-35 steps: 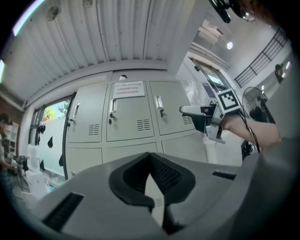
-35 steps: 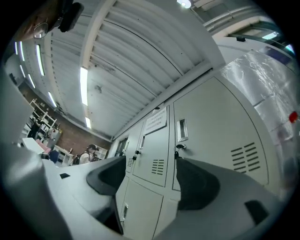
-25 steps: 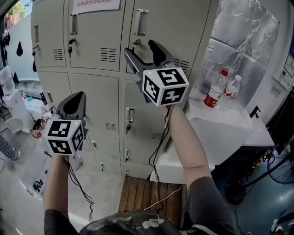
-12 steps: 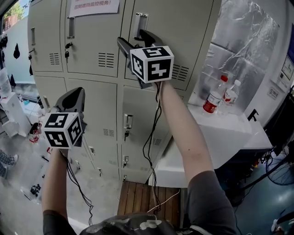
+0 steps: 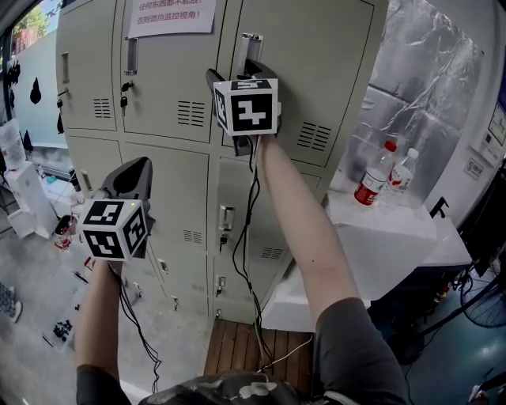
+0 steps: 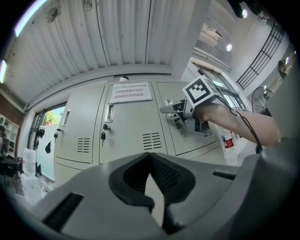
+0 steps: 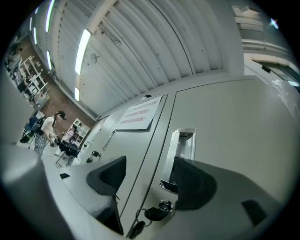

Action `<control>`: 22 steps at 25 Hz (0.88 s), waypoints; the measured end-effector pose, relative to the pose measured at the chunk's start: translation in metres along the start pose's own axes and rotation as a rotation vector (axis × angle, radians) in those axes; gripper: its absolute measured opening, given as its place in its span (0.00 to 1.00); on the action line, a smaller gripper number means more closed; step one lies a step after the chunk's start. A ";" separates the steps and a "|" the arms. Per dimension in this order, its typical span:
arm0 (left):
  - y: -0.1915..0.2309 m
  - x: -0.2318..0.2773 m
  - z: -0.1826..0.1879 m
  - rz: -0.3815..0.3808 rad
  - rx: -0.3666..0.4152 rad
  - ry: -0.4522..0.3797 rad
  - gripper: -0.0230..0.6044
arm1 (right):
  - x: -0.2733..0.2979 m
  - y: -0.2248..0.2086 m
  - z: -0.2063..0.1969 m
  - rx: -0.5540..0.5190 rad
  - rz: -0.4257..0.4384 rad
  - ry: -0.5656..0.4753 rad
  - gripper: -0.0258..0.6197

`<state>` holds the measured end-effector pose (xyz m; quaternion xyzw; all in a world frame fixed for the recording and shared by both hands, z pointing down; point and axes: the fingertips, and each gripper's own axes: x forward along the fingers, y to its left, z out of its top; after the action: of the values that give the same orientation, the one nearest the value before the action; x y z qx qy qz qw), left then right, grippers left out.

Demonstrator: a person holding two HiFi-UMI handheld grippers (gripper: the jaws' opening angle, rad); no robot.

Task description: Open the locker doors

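Note:
The grey lockers (image 5: 170, 158) fill the wall ahead, all doors closed. My right gripper (image 5: 237, 70) is raised to the top right door (image 5: 324, 71), at its recessed metal handle (image 5: 247, 49). In the right gripper view it (image 7: 150, 164) is open; the handle (image 7: 183, 145) lies between the jaws, its lower end behind the right one. A key (image 7: 154, 213) hangs in the lock beneath. My left gripper (image 5: 136, 166) is shut and empty, held lower in front of the middle row. Its own view shows its jaws (image 6: 150, 157) pointing up at the top middle door (image 6: 126, 131).
A paper notice (image 5: 170, 12) is stuck on the top middle door, whose handle (image 5: 131, 55) and key (image 5: 124, 83) are to the left. A white counter (image 5: 395, 229) with two bottles (image 5: 371, 178) stands right of the lockers. A wooden pallet (image 5: 245, 348) lies on the floor.
My right gripper has risen and moved in to the top right door's handle. The left gripper has stayed low and shut, barely shifting.

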<state>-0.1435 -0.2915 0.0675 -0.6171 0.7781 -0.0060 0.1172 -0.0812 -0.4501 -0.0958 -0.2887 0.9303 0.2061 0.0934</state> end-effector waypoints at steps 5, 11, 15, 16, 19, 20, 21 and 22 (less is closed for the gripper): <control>0.004 -0.001 -0.003 0.003 -0.025 -0.005 0.05 | 0.002 -0.003 0.006 0.159 -0.032 -0.044 0.54; 0.007 0.003 -0.007 -0.008 -0.036 0.001 0.05 | -0.001 -0.005 0.009 0.245 -0.006 -0.065 0.54; 0.010 0.011 0.000 -0.029 -0.043 -0.027 0.05 | -0.007 0.000 0.013 0.248 0.004 -0.064 0.54; 0.010 0.013 0.002 -0.038 -0.045 -0.038 0.05 | -0.010 0.002 0.014 0.240 0.004 -0.066 0.54; 0.010 0.022 0.005 -0.075 -0.055 -0.075 0.05 | -0.020 0.008 0.017 0.197 -0.006 -0.076 0.54; 0.011 0.025 0.005 -0.087 -0.058 -0.086 0.05 | -0.024 0.011 0.019 0.178 -0.010 -0.079 0.54; 0.012 0.028 0.004 -0.101 -0.060 -0.095 0.05 | -0.027 0.014 0.021 0.160 -0.016 -0.082 0.54; 0.012 0.030 0.003 -0.117 -0.062 -0.103 0.05 | -0.030 0.018 0.023 0.143 -0.026 -0.085 0.54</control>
<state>-0.1610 -0.3168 0.0574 -0.6643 0.7335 0.0428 0.1374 -0.0654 -0.4119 -0.1017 -0.2841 0.9340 0.1502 0.1558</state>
